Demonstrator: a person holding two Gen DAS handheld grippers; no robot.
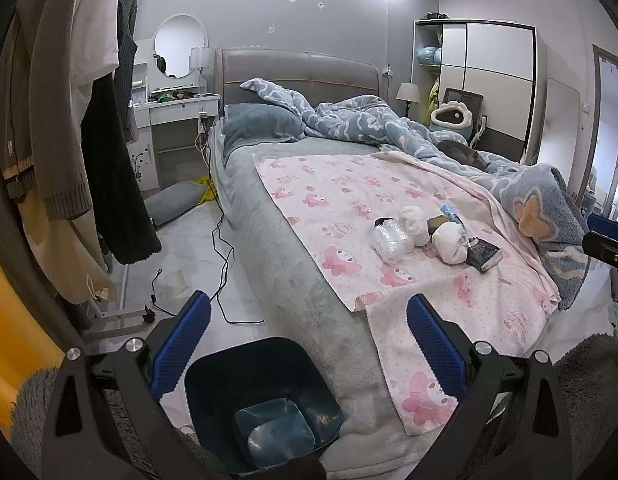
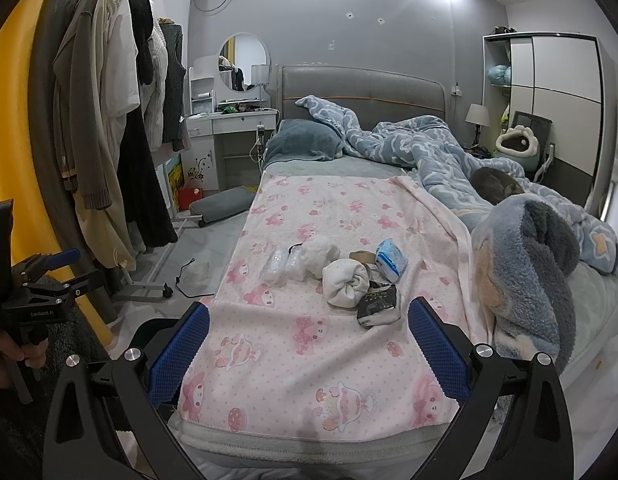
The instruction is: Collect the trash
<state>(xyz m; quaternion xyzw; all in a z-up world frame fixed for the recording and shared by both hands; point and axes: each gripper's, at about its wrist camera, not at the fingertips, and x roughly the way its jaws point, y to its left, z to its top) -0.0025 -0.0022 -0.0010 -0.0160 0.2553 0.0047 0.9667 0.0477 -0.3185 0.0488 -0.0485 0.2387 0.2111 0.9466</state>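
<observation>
Hovering at the foot of the bed [image 1: 269,216], both grippers stand wide apart with nothing between their blue pads. Nearest to the left gripper [image 1: 309,344], a dark bin [image 1: 213,376] sits on the floor against the bed's corner, with a pale plastic piece lying at its bottom. The right gripper [image 2: 309,348] hangs over the near edge of the pink sheet [image 2: 301,368], tilted somewhat downward. At the left edge of the right wrist view a hand [image 2: 7,350] grips the other tool's handle.

Farther up the sheet lies the trash [image 2: 341,276], all close together: clear wrap [image 2: 281,264] on the left, two white wads [image 2: 345,282] touching each other, a dark packet [image 2: 379,304] nearest the right gripper, a blue-and-white pack [image 2: 391,260] just behind, and a cardboard roll [image 2: 363,257] between them.

Right of the pile, a fluffy blue blanket [image 2: 525,264] is heaped up. Beyond it a grey cat [image 2: 495,186] lies curled on the rumpled duvet [image 2: 425,144]. A grey pillow [image 2: 305,140] rests against the headboard [image 2: 361,92]. Left of the bed, clothes [image 2: 109,120] hang on a rack, with a white dresser [image 2: 233,120] and round mirror [image 2: 243,62] behind.
</observation>
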